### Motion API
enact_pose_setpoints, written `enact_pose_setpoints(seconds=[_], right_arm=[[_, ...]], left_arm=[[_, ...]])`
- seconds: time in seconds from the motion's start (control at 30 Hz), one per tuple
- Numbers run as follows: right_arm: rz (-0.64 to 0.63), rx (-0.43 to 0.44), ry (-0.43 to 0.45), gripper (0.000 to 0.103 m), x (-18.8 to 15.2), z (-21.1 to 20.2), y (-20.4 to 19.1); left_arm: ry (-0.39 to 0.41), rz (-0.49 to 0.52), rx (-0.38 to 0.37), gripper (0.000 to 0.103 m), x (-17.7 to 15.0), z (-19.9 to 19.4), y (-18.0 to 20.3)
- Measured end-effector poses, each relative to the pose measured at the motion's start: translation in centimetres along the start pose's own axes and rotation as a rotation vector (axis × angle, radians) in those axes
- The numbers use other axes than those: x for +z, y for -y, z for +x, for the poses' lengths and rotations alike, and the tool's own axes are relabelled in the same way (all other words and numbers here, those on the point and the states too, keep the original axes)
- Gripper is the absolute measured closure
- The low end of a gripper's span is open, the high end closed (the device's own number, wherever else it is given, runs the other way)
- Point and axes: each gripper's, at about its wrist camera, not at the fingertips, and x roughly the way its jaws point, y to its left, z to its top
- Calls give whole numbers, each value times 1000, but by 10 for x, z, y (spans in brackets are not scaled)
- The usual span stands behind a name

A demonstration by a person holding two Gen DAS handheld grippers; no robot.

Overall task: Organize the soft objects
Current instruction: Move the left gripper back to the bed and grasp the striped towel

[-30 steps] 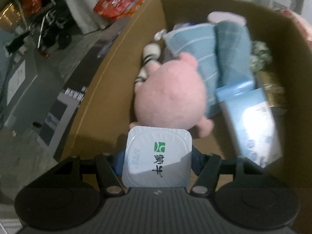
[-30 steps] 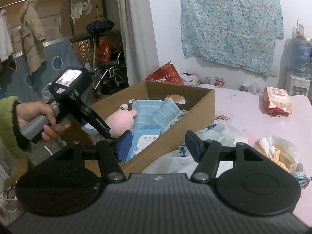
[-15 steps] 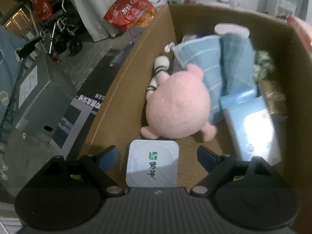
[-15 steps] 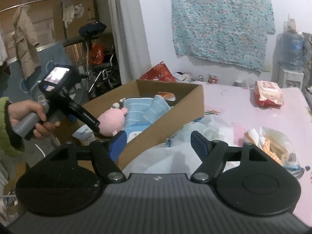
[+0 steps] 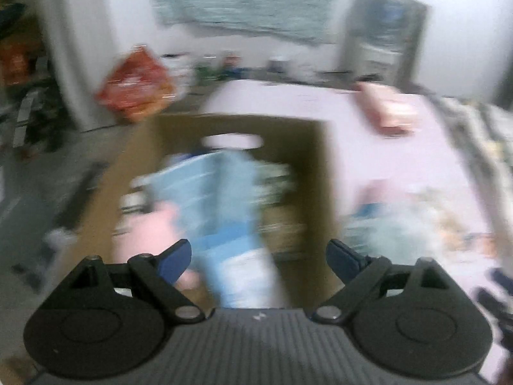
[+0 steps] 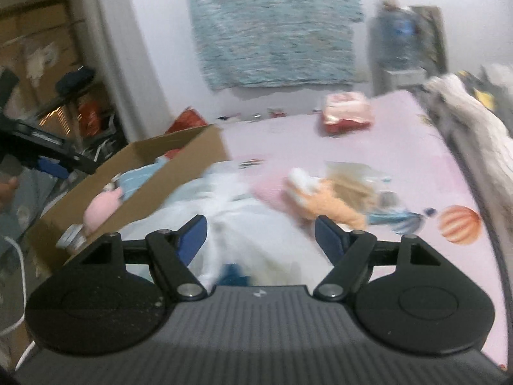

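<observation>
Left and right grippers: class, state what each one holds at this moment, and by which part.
Nothing is held. The left gripper and the right gripper both stand open, with empty space between their fingers.

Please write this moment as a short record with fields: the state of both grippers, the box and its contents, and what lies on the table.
left gripper: open, empty
right gripper: open, empty
cardboard box: open, on table edge
in box: pink plush, blue cloth
pink table: white plastic bag, orange plush, red-and-white packet
image quality: motion blur, strongest in left view
</observation>
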Motion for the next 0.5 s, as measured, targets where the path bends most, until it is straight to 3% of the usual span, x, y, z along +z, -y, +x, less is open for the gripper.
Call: enact_pose_setpoints(seconds=[0.17, 0.3, 0.43, 0.5], right_arm=[[77, -15, 19, 32, 9, 20, 41], [75, -21, -10, 42, 17, 54, 58], [86, -11, -84, 53, 16, 91, 72], [90, -16, -116, 57, 11, 102, 77]], left_arm=[[-74, 60, -203, 11, 18, 27, 70], [-175, 86, -331, 12, 28, 63, 123], [-269, 91, -355, 14, 35, 103, 161], [-303, 86, -333, 16, 35, 121, 176]])
